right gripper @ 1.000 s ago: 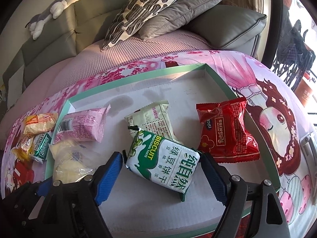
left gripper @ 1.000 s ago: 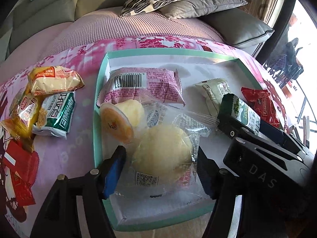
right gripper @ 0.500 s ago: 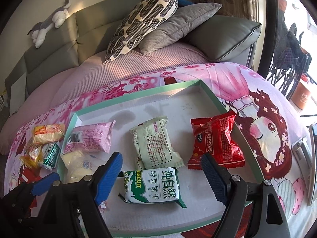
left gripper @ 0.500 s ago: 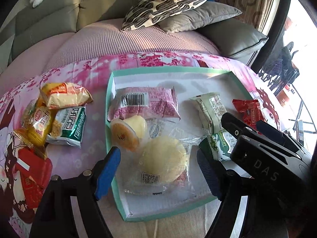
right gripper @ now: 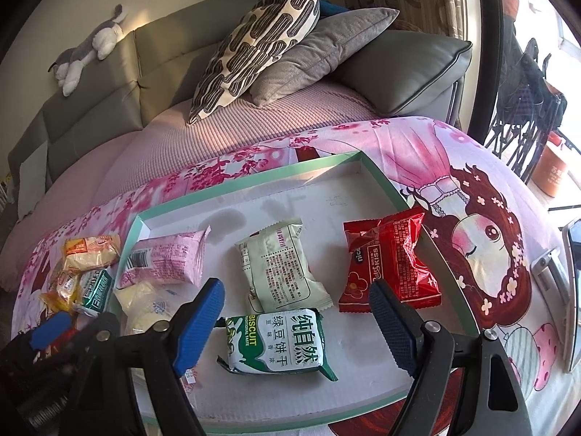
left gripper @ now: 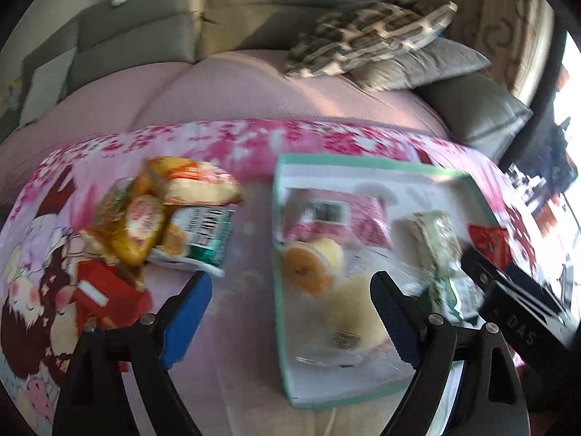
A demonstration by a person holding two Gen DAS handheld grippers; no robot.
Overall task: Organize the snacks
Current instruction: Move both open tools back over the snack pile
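A mint-rimmed tray (right gripper: 254,185) on the pink cloth holds a pink packet (right gripper: 167,261), a pale green packet (right gripper: 279,265), a red packet (right gripper: 388,258) and a green biscuit pack (right gripper: 279,341). My right gripper (right gripper: 296,312) stands open just above the biscuit pack, with its pads clear of it. In the blurred left wrist view, a clear-wrapped bun (left gripper: 356,316) and an orange jelly cup (left gripper: 308,265) lie at the tray's left end. My left gripper (left gripper: 290,312) straddles the tray's left rim (left gripper: 279,290), its jaws opening with nothing held.
Several loose snack packets (left gripper: 152,218) are heaped on the cloth left of the tray. A sofa with cushions (right gripper: 261,36) and a plush toy (right gripper: 87,47) rises behind. A phone (right gripper: 573,290) lies at the cloth's right edge.
My left gripper let go of the bun, opened wider, rose and swung left. The biscuit pack, tilted between my right fingers a second ago, now lies flat below them.
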